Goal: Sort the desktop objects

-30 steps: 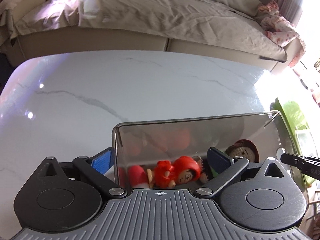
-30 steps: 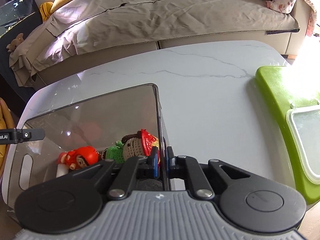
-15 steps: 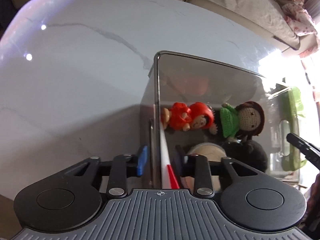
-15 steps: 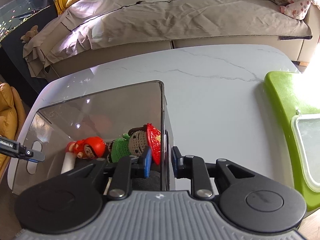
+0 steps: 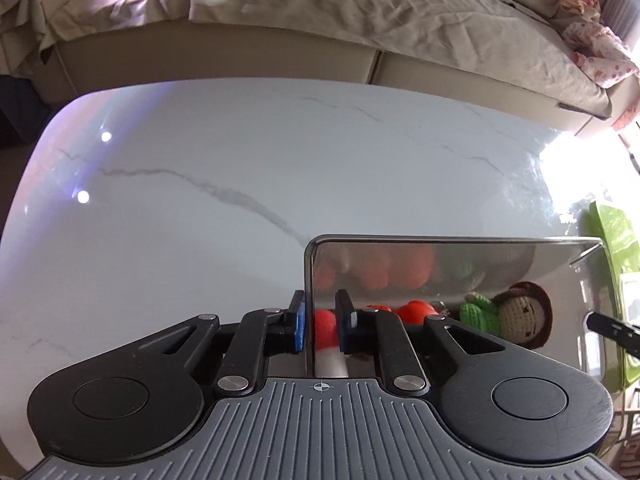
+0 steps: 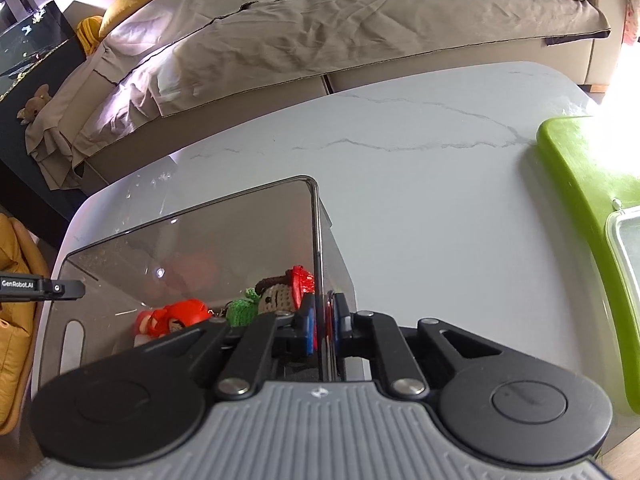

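Left hand-held gripper (image 5: pixel 323 326) nearly closed, one blue pad on each side of the left wall of a clear box (image 5: pixel 448 268). Right hand-held gripper (image 6: pixel 323 322) the same on the right wall, pads pinching it. Box on the white worktop (image 5: pixel 240 168), or lifted just off it: hard to tell. Inside: a red doll (image 6: pixel 176 316) and a knitted doll (image 5: pixel 516 316) in green. Green tray (image 6: pixel 580 168) nearby on the right. Sofa (image 6: pixel 320 20) behind.
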A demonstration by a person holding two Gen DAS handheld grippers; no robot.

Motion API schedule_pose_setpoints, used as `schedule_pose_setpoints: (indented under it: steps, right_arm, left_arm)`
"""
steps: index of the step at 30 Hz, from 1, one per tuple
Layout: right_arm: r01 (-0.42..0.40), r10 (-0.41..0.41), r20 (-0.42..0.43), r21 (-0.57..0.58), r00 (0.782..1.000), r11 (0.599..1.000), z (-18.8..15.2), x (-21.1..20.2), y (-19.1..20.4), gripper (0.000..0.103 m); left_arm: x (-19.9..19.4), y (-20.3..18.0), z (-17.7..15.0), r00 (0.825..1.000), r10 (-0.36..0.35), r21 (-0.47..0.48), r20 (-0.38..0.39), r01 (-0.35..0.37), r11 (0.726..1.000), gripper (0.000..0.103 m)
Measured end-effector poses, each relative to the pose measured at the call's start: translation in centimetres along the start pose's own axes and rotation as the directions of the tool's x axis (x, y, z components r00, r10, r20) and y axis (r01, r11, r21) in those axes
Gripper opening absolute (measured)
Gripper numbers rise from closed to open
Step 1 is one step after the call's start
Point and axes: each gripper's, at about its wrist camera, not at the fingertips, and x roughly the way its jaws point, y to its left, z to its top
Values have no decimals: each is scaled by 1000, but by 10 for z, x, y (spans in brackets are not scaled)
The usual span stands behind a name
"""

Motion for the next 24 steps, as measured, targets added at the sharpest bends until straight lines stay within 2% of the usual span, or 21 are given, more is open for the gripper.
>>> schedule_pose_setpoints:
  steps: [3,8,10,12,14,15,18,20,24]
  right_arm:
    - [5,-5,4,5,1000,1000,4,4,0,9]
    - [4,-4,5,-16,1000,1000,10,8,-1,9]
    - [8,-8,0,-52,1000,999,8,6,2,10]
    - [-3,2,-11,-84,1000,996,1,-1,5,18]
    - [-18,16,-26,-104,1000,994,-9,-10,7,36]
    - [-27,24,-33,-108,999,994,-13,-14,7,37]
    - [-40,35,-49,-108,998,993,-23,-17,8,27]
    - [2,-5,-25,-118,1000,993,-24,-17,10,10]
    - [-8,7,-17,-78,1000,997,-20,-13,5,9]
  left_arm:
    - [5,-5,7,1000,3,25,13,-3,1000,17]
    - [1,-21,-4,996,74,127,41,-78,989,18]
    - [-3,-22,-12,998,69,133,12,-70,989,23]
    - [-7,-23,-25,997,67,150,-25,-62,987,31]
    - [-10,-26,-39,996,70,177,-61,-58,982,36]
    - [-10,-28,-46,995,69,189,-77,-53,981,36]
    - [-10,-32,-56,994,78,211,-72,-61,976,39]
    - [-11,-32,-57,995,82,199,-57,-69,978,36]
    - [-10,-26,-52,996,81,169,-40,-73,983,28]
